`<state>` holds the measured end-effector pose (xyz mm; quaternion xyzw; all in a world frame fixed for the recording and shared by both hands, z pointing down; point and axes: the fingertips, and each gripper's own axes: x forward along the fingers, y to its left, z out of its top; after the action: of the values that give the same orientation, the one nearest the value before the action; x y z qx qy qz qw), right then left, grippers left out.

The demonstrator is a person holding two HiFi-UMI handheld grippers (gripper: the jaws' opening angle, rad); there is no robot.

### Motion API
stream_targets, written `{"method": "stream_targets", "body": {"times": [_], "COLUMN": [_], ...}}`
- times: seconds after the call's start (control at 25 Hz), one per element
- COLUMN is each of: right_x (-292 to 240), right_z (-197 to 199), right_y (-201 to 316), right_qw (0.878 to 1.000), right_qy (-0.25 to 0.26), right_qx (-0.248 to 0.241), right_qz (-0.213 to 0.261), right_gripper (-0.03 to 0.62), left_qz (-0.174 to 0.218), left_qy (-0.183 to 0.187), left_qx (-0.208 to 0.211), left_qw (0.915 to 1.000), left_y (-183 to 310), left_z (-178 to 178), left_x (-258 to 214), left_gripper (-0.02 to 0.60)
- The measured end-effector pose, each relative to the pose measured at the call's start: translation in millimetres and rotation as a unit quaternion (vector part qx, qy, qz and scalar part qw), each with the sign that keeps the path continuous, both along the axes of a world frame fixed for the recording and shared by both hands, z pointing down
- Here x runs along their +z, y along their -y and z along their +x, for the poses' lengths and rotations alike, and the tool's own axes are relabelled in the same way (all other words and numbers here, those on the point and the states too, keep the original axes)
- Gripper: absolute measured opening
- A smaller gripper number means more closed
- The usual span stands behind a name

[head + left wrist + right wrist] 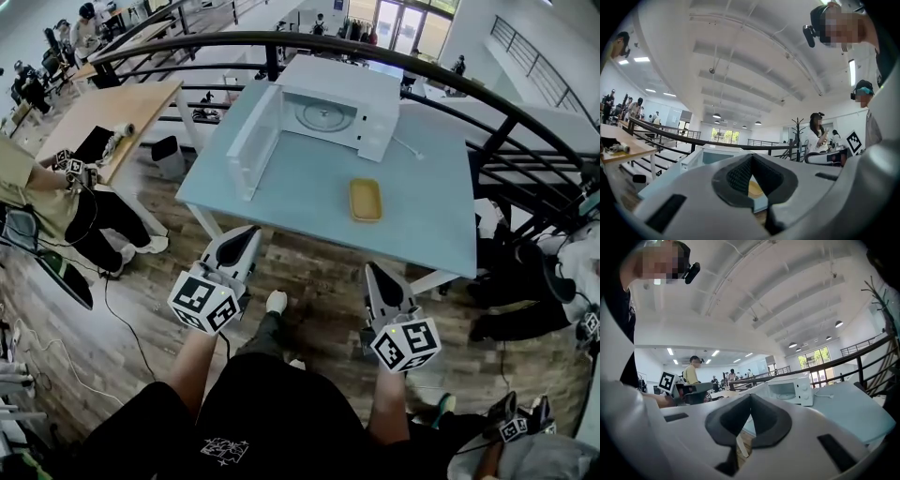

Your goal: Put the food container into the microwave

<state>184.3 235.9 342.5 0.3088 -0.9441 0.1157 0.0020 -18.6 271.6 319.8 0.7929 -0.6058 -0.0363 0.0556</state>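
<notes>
**Q:** Foreground: what lay nearest the lens?

**A:** My left gripper (pixel 249 232) and right gripper (pixel 373 269), marker cubes toward me. I held them low over the wooden floor (pixel 309 300), short of the tabletop (pixel 281 202). Each pair of jaws was pressed together at the tips, with nothing pinched between them.

**Q:** Where was the task's object?

**A:** The food container (pixel 366 199), shallow and yellow, lay flat on the tabletop. It sat in front of the microwave (pixel 337 112), toward its right side and apart from it. The microwave door (pixel 253 141) stood wide open to the left, with the turntable (pixel 325 114) showing inside.

**Q:** How would it handle?

**A:** I judged it light and fairly stiff, probably smooth plastic, so apt to slide if nudged. Because it sat low, a pinch across one long rim looked the best hold. I would keep it level, since no view showed whether it held anything.

**Q:** What did each view add?

**A:** Only the head view gave the whole layout of container, open door and both grippers. The left gripper view showed the left gripper (pixel 751 156) closed, with a sliver of the food container (pixel 754 188) in the gap below the tips. The right gripper view showed the right gripper (pixel 750 396) closed. Beyond it were the microwave (pixel 787 391) and a cord (pixel 825 396) lying on the tabletop (pixel 843 416), but not the container.
</notes>
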Motion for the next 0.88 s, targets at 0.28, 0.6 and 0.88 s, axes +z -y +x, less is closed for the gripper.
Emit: {"method": "stream_targets", "body": {"times": [0.28, 0.6, 0.88], "right_x": [11.2, 16.5, 23.5], "right_z": [-27.1, -64.4, -100.6], "right_y": [45.0, 119.3, 180.5], "right_qw": [1.000, 0.999, 0.998], "right_qy": [-0.010, -0.020, -0.026], "right_qx": [0.008, 0.028, 0.051], "right_qz": [0.002, -0.008, -0.024], "right_gripper": [0.006, 0.006, 0.006], "left_qz": [-0.012, -0.029, -0.034], "left_qy": [0.008, 0.012, 0.006], "left_qx": [0.021, 0.033, 0.072], "left_qw": [0.9997, 0.9990, 0.9968], "left_y": [51.0, 130.2, 199.3], "left_z": [-15.0, -51.7, -78.9], "left_x": [16.4, 23.7, 29.5], "left_gripper": [0.008, 0.008, 0.008]}}
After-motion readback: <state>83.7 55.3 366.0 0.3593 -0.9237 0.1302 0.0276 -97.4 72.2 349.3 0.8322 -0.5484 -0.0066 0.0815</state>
